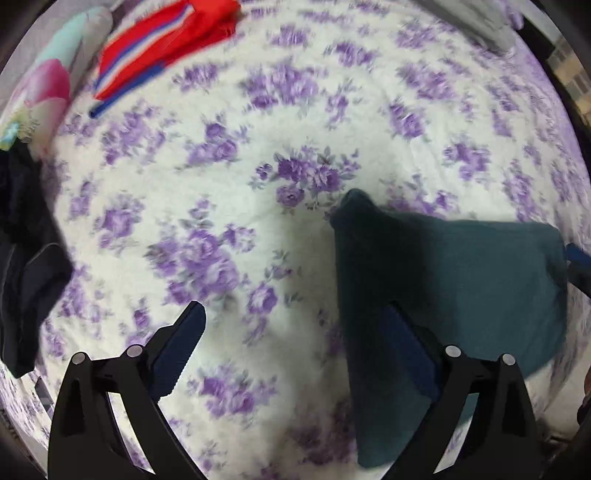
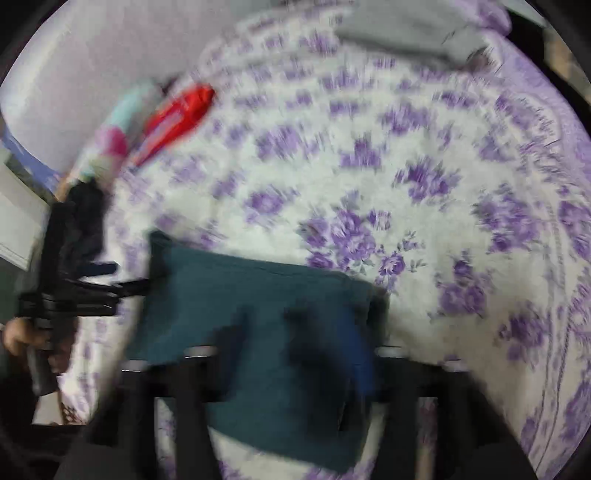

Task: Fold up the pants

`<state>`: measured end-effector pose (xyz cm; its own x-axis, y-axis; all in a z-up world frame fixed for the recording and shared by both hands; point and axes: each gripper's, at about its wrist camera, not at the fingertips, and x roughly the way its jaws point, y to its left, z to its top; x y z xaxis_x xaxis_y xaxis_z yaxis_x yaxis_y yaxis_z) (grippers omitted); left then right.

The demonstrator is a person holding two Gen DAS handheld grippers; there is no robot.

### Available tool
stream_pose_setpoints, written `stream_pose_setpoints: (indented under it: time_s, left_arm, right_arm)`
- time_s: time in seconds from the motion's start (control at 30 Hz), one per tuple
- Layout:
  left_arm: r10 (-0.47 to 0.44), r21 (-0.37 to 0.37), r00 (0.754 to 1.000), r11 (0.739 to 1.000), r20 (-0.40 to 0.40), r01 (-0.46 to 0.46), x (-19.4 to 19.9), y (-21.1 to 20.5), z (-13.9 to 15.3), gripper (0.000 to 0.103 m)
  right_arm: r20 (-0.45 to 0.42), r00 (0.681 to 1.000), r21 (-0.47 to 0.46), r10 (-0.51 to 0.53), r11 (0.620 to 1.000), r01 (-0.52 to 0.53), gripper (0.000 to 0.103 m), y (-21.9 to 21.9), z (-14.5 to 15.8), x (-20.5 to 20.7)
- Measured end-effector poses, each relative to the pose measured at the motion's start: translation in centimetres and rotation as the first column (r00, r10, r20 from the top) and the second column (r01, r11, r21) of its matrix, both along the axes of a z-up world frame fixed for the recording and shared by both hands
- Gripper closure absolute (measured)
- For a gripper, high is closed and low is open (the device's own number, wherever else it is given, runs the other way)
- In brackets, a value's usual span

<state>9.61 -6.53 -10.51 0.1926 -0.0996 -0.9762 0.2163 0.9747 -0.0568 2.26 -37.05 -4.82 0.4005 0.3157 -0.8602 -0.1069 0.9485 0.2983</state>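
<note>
The dark teal pants [image 1: 461, 288] lie folded into a flat rectangle on the floral bedspread [image 1: 258, 110], at the lower right of the left wrist view. My left gripper [image 1: 295, 332] stands wide open just above the bed. Its right finger [image 1: 406, 350] is over the pants' left edge and its left finger [image 1: 184, 339] over bare bedspread, with nothing gripped. The right wrist view is blurred. There the pants [image 2: 258, 295] lie under my right gripper [image 2: 291, 350], whose fingers stand apart above the cloth. The left gripper [image 2: 92, 284] shows at the pants' left side.
A red garment with blue and white stripes [image 1: 166, 48] and a pink and mint pillow [image 1: 48, 85] lie at the far left. Dark clothes [image 1: 26, 258] are heaped at the left edge. A grey garment [image 2: 406, 33] lies at the far right. A hand [image 2: 22, 336] holds the left gripper.
</note>
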Motion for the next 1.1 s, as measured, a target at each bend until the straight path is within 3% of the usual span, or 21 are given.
stream_pose_setpoints:
  time_s: [0.1,0.17,0.23,0.3,0.37,0.43,0.47,0.6,0.7,0.87,0.93,1.1]
  left_arm:
    - [-0.013,-0.117,1.000,0.993,-0.027,0.010,-2.4,0.5,0.6,0.009]
    - [-0.058,-0.086,0.998,0.995,-0.041,0.054,-3.9,-0.3,-0.6,0.009]
    - [-0.111,0.018,0.990,0.993,-0.085,0.113,-5.2,-1.3,-3.6,0.005]
    - [-0.054,-0.025,0.995,0.998,-0.081,0.052,-5.3,-0.5,-3.3,0.005]
    - [-0.058,-0.038,0.995,0.998,-0.082,0.056,-5.3,-0.1,-2.5,0.006]
    - [-0.074,-0.011,0.996,0.997,-0.045,0.074,-5.3,0.1,-1.5,0.006]
    - [-0.079,-0.009,0.996,0.997,-0.034,0.078,-5.1,0.2,-1.1,0.006]
    - [-0.071,-0.054,0.995,0.996,-0.066,0.067,-4.6,0.0,-0.7,0.006]
    - [-0.086,-0.014,0.994,0.996,-0.063,0.085,-3.7,-1.9,-1.2,0.006]
    - [-0.081,-0.026,0.993,0.997,-0.090,0.079,-1.5,-4.0,-1.9,0.006]
    - [-0.093,-0.022,0.991,0.996,-0.098,0.091,-1.0,-3.3,-2.8,0.006]
    - [-0.113,-0.005,0.990,0.994,-0.087,0.113,-1.0,-7.0,-3.0,0.006]
  right_arm:
    - [-0.045,0.996,0.032,0.081,0.996,-0.080,0.039,0.6,0.0,-2.5]
    - [-0.146,0.985,-0.048,0.092,0.994,-0.100,0.039,0.7,-2.7,-4.0]
    - [-0.263,0.964,-0.191,0.029,0.978,-0.081,0.038,-0.1,-6.0,-4.4]
    - [-0.244,0.970,-0.123,0.003,0.992,-0.034,0.038,-1.1,-5.4,-4.6]
    - [-0.183,0.983,-0.038,0.006,0.999,-0.013,0.036,-1.8,-3.5,-4.7]
    - [-0.138,0.990,0.017,-0.022,1.000,0.025,0.024,-2.9,-2.3,-4.4]
    - [-0.125,0.991,0.030,-0.052,0.998,0.056,0.023,-3.5,-2.1,-4.2]
    - [-0.143,0.977,0.121,-0.160,0.977,0.177,0.023,-5.4,-2.6,-3.1]
    - [-0.155,0.970,0.115,-0.188,0.972,0.207,0.023,-4.6,-4.1,-2.2]
    - [-0.180,0.967,0.122,-0.181,0.971,0.204,0.023,-3.2,-6.2,-1.7]
    - [-0.179,0.969,0.091,-0.171,0.978,0.190,0.023,-2.4,-6.5,-1.5]
    - [-0.183,0.969,0.078,-0.166,0.980,0.182,0.023,-2.1,-6.4,-1.2]
